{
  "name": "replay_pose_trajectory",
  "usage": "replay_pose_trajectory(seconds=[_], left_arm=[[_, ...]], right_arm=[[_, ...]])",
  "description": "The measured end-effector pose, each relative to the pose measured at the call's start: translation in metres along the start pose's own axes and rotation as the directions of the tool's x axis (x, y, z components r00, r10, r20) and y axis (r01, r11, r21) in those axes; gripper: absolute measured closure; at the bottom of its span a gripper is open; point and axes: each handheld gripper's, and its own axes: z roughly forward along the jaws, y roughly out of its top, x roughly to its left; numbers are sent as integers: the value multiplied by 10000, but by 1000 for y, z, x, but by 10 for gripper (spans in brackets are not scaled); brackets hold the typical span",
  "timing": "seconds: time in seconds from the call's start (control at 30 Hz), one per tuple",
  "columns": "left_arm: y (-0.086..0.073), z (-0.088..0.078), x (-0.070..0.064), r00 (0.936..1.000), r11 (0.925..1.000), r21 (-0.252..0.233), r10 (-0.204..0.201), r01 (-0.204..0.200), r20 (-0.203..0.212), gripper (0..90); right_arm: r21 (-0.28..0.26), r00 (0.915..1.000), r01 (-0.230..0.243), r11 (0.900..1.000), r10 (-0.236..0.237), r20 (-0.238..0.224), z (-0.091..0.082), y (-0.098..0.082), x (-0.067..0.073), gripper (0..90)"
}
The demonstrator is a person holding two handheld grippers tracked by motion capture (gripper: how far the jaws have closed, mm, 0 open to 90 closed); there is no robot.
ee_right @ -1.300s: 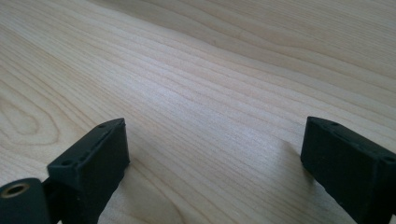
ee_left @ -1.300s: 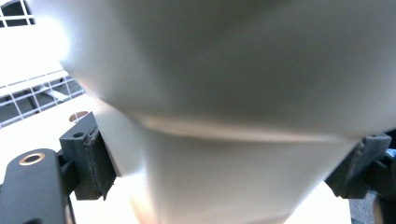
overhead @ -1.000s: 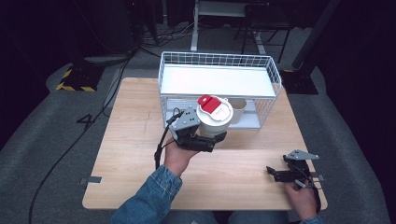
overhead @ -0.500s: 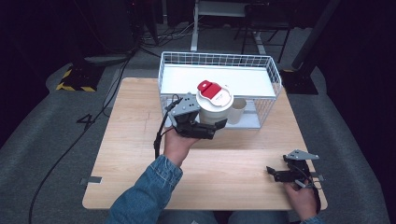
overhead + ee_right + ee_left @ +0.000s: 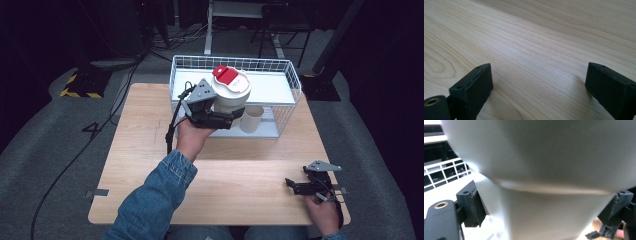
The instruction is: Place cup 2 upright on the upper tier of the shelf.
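We see the left gripper (image 5: 227, 119) raised over the near edge of the wire basket (image 5: 290, 82), its jaws clamped on a white tub (image 5: 231, 97) with a red flap on its lid. The tub sits upright in the grip, lifted clear of the table (image 5: 150, 135), and overlaps the basket's front rim in the high view, so we cannot tell how far over the basket it really hangs. In the left gripper view the tub (image 5: 544, 202) is so close that it blurs into a pale wall; one pad (image 5: 475, 203) presses its left side, while the opposite pad is mostly cut off at the right edge. A strip of basket mesh (image 5: 446, 170) shows behind.

A pale cup (image 5: 251, 119) stands inside the basket just right of the gripper, its lower part crossed by the wires.

The right gripper (image 5: 300, 186) rests low at the table's near right corner, well apart from the tub, half covered by the hand (image 5: 322, 212). In the right gripper view its jaws stand spread with bare wood (image 5: 536, 50) between them.
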Motion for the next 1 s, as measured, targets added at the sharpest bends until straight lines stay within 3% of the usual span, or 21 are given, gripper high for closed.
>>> replay_pose_trajectory(seconds=[0.23,0.33,0.57,0.83,1.0], left_arm=[[13,7,13,9994,9998,11,-204,204,-263,145],[20,12,19,9973,9989,111,-450,457,-573,145],[29,21,34,9934,9965,-134,-837,829,-784,145],[39,33,52,9871,9974,-107,-726,718,-1429,145],[44,37,65,9813,9950,-385,-971,920,-1662,145]], right_arm=[[1,10000,-1,10000,1,1,0,0,0,80],[0,10000,-2,10000,2,-5,0,0,0,80],[8,10000,25,10000,-25,-2,0,0,0,80],[-4,10000,28,10000,-28,-10,0,0,0,80],[-13,10000,1,10000,-1,-11,0,0,0,80]])
